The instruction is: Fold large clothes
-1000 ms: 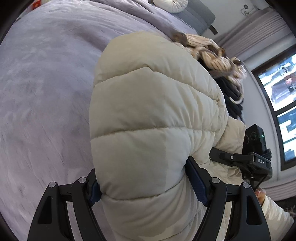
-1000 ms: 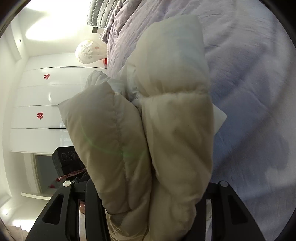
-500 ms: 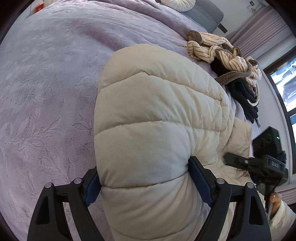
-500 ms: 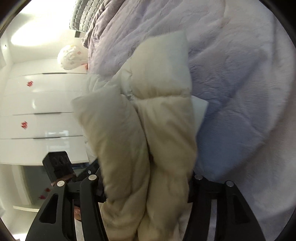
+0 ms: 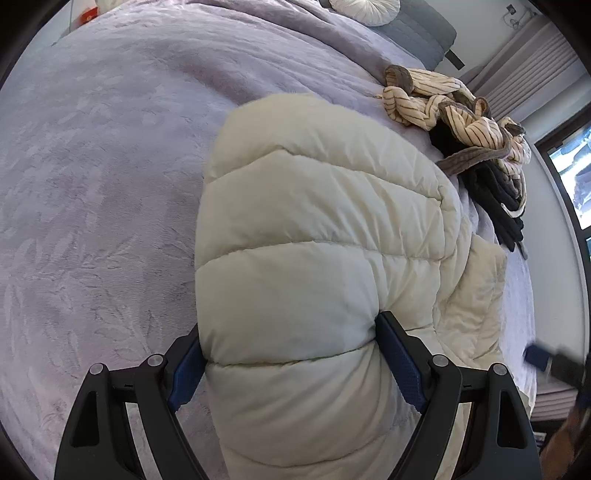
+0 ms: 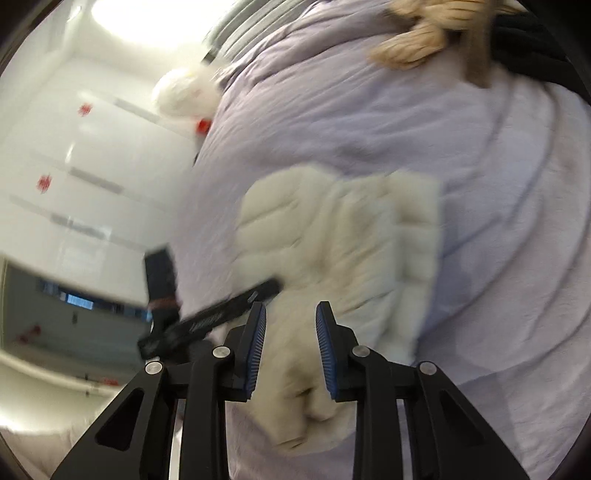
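Note:
A cream puffer jacket (image 5: 314, 221) lies folded into a thick bundle on the lilac bed cover (image 5: 92, 184). My left gripper (image 5: 288, 332) stands wide around the bundle's near end, and its blue pads (image 5: 397, 362) dent the padding on both sides. In the right wrist view the jacket (image 6: 343, 236) rests flat on the bed, below and beyond my right gripper (image 6: 290, 308). That gripper hangs above it with its jaws closing and nothing between them. The left gripper (image 6: 221, 314) shows there as a blurred black bar at the jacket's left edge.
A heap of striped beige clothes (image 5: 443, 107) and dark clothes (image 5: 495, 192) sits at the bed's far right side. A round white cushion (image 5: 365, 7) lies at the head. White wardrobe doors (image 6: 55, 147) stand beyond the bed's left edge.
My right gripper has let go of the jacket and lifted away from it, narrowing its jaws. The jacket has dropped onto the bed. The left gripper keeps its hold.

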A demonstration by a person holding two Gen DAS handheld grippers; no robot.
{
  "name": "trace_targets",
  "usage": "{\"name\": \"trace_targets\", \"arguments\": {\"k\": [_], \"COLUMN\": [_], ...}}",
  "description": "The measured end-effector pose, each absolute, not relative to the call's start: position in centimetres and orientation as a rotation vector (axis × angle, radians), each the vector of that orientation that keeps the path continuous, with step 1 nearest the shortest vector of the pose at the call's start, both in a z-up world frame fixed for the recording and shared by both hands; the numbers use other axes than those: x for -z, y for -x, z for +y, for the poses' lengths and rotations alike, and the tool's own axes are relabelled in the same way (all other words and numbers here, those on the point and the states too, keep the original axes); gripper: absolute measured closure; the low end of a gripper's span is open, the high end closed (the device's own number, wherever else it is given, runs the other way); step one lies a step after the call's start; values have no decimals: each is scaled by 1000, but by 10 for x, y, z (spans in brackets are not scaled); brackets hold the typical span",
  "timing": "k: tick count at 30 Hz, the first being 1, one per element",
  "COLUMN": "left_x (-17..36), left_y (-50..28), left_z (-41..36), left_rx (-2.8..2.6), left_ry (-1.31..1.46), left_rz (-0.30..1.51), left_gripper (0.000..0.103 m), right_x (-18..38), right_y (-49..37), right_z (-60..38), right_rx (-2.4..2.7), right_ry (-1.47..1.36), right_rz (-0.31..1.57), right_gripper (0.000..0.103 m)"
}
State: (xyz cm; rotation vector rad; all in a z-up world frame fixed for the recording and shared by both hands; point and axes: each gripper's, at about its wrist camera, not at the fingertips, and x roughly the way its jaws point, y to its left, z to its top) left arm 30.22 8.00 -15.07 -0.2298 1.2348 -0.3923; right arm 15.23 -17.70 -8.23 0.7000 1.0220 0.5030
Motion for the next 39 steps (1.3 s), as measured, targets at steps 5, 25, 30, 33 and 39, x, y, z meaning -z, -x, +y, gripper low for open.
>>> {"name": "trace_targets", "arguments": {"k": [5, 25, 30, 33, 39], "left_x": [121, 159, 157, 152, 142], "left_y": [-288, -199, -196, -196, -198], "left_z": [95, 96, 94, 95, 95], "left_rx": [381, 427, 403, 389, 371], "left_ry": [214, 168, 157, 160, 152], "left_rz": [1149, 1212, 1217, 1223, 1220], "left_gripper": [17, 17, 17, 17, 17], "right_x": [99, 204, 200, 187, 169], "right_y": [-137, -125, -125, -123, -119], "right_z": [-154, -163, -162, -164, -171], "right_rx": [-509, -395, -366, -367, -369], "right_ry": [-560, -581, -591, -586, -591], "right_rz": [1095, 1193, 1207, 1207, 1197], "right_gripper": [73, 78, 78, 78, 77]}}
